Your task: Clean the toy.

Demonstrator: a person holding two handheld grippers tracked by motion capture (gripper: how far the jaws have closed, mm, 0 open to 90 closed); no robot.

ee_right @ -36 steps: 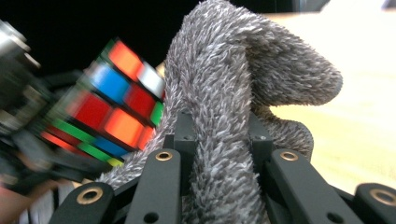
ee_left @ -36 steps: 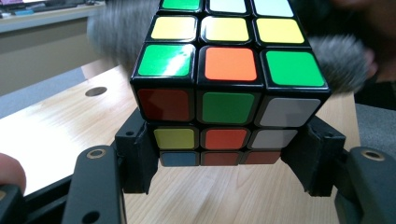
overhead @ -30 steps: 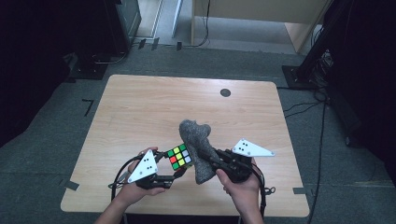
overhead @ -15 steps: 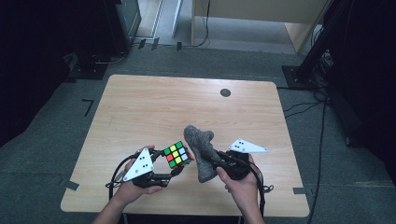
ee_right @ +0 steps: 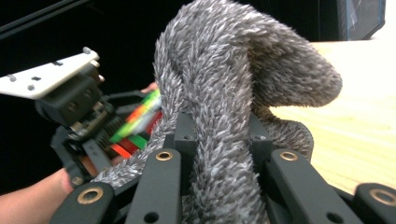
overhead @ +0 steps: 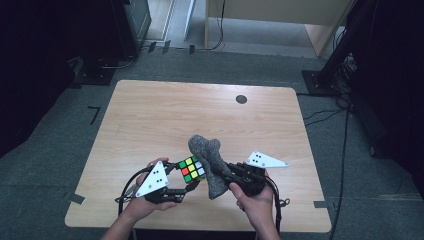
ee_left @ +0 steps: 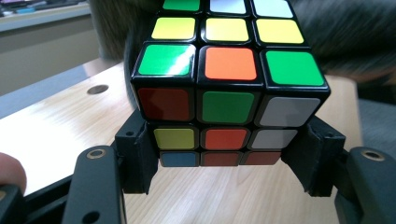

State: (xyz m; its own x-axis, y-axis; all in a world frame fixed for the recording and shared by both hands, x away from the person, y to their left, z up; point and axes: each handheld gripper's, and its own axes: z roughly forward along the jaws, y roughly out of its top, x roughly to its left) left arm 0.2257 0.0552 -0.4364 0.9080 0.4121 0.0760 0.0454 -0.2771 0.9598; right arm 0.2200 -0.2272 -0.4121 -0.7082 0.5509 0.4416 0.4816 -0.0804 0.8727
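- Multicoloured cube [overhead: 192, 169]: held above the near edge of the worktop [overhead: 165, 120], between the two hands, clear of the wood surface.
- Cube faces, left gripper view: the cube [ee_left: 224, 79] shows green, orange, yellow, white and red tiles; its lower layer sits between the two black jaws.
- Left claw [ee_left: 224, 161]: closed on the cube, one jaw pressing each side of the bottom layer.
- Left claw, high view: the claw [overhead: 186, 181] points toward the right, with its grey plate facing up.
- Grey fuzzy cloth [overhead: 210, 162]: a bunched, bent roll standing just right of the cube and touching it in the high view.
- Cloth, right gripper view: the cloth [ee_right: 224, 102] rises between the jaws and folds over to the right at the top.
- Right claw [ee_right: 219, 135]: clamped on the cloth, both jaws pressed into the pile.
- Right claw, high view: the claw [overhead: 222, 172] points left toward the cube.
- Worktop: light wood, with a dark round spot [overhead: 241, 99] near its far edge.
- Surroundings: grey floor [overhead: 60, 150] around the worktop.
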